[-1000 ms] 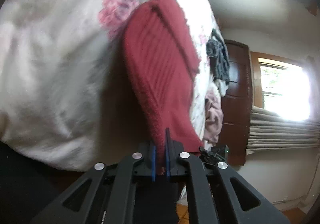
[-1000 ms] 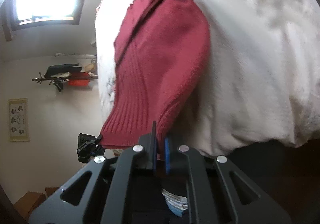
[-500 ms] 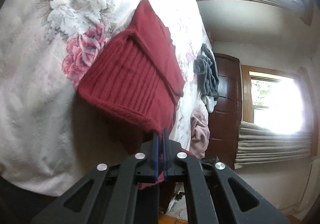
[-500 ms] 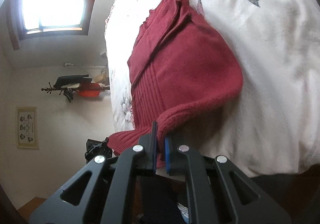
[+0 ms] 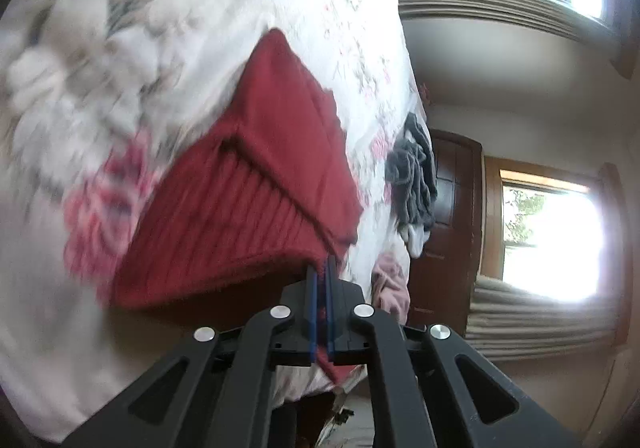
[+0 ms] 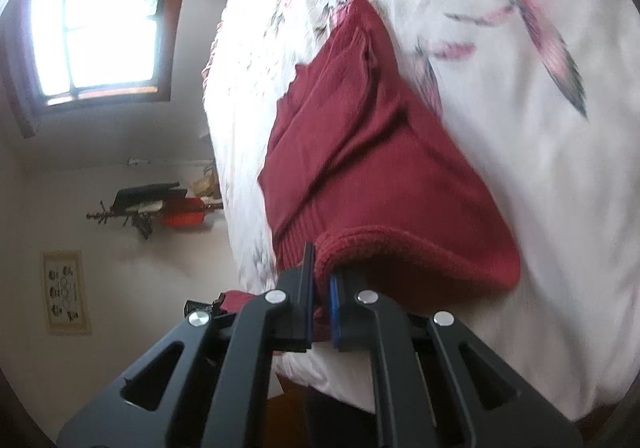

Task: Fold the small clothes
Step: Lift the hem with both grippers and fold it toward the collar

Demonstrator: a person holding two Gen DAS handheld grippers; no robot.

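1. The left tool (image 5: 321, 276) has its jaws nearly together, pinching a corner of the red sweater (image 5: 256, 203) between the blue pads (image 5: 313, 312).
2. The right tool (image 6: 322, 280) has its jaws a little further apart, with the rolled hem of the sweater (image 6: 372, 167) caught between them.
3. The sweater lies on the bed (image 5: 132, 47), partly folded, its ribbed part nearest the tools and one layer turned over the rest.
4. The bed cover (image 6: 520, 127) is white with pink flowers and a bird print.
5. In the left wrist view, a dark grey garment (image 5: 414, 171) and a pink one (image 5: 390, 280) lie at the bed's right edge, well apart from the sweater.
6. Behind them stand a brown door (image 5: 452, 215) and a bright window (image 5: 548, 240).
7. The left wrist view is blurred on its left side.
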